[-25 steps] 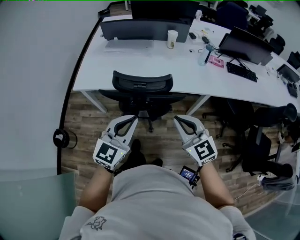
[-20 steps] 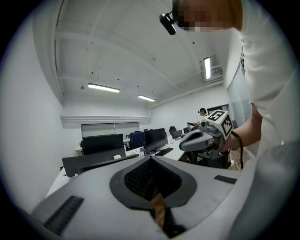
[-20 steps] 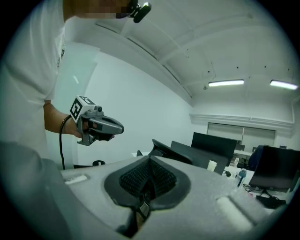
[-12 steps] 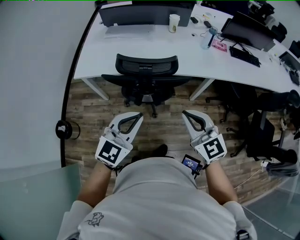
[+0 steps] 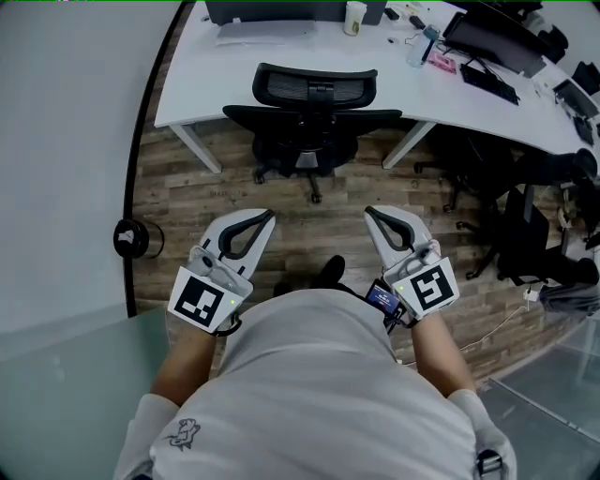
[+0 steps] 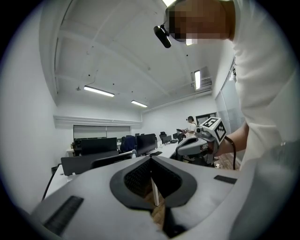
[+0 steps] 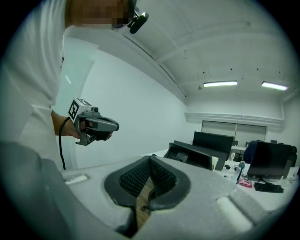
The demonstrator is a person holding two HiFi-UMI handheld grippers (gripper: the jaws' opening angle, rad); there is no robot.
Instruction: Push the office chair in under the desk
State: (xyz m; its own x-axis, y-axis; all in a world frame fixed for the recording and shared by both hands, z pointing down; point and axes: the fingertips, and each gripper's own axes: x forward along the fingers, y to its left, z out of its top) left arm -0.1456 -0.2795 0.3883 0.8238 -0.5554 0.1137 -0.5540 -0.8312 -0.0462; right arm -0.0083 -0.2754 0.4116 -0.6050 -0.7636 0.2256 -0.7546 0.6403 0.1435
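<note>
Black mesh-backed office chair stands straight ahead, seat partly under the white curved worktop (backrest broadside), well apart from left hand-held gripper and right hand-held gripper, both closed, empty, equally near.

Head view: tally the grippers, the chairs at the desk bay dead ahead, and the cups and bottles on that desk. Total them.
Grippers: 2, the left gripper and the right gripper, both shut on nothing
Office chair: 1
Cup: 1
Bottle: 1
Total: 5
</note>
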